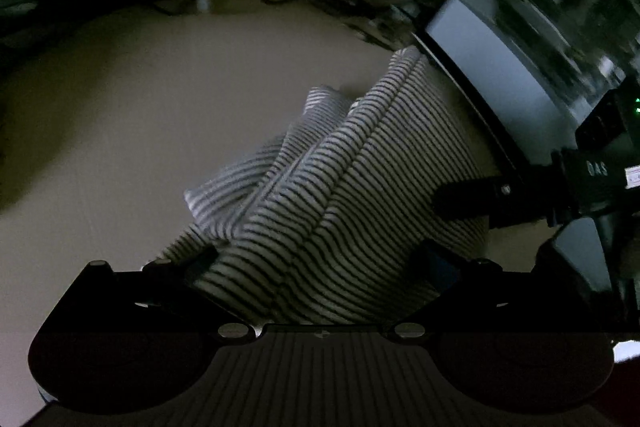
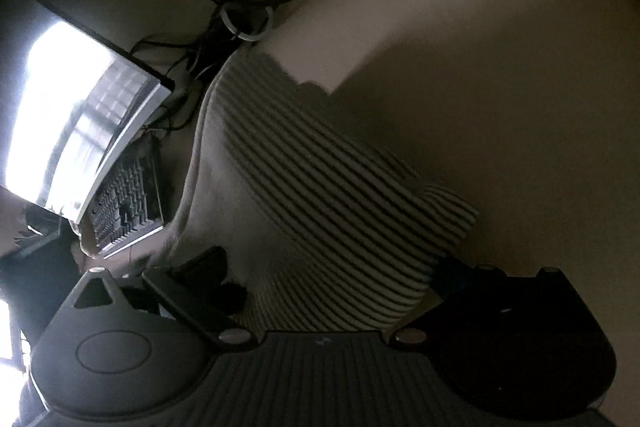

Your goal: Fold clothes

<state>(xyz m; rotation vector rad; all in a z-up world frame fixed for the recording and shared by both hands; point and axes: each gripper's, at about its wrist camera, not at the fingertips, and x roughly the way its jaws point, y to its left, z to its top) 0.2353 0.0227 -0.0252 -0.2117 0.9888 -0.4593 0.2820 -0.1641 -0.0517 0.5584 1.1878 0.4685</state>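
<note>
A black-and-white striped garment (image 1: 360, 167) lies bunched in folds on the beige table (image 1: 140, 107). My left gripper (image 1: 320, 255) stands wide open low over its near end; the cloth runs between the two fingers and neither pad presses on it. In the right wrist view the same striped garment (image 2: 320, 179) stretches away flatter, with a plain pale part along its left side. My right gripper (image 2: 328, 259) is open too, a finger on each side of the cloth's near end. From the left wrist view, the right gripper (image 1: 464, 203) shows as a black finger over the garment's right edge.
A monitor (image 2: 80, 107) stands close to the garment's side, also seen as the monitor (image 1: 500, 67). A keyboard (image 2: 124, 199) lies in front of it. A tangle of cables (image 2: 248, 3) runs along the far part of the table (image 2: 480, 87).
</note>
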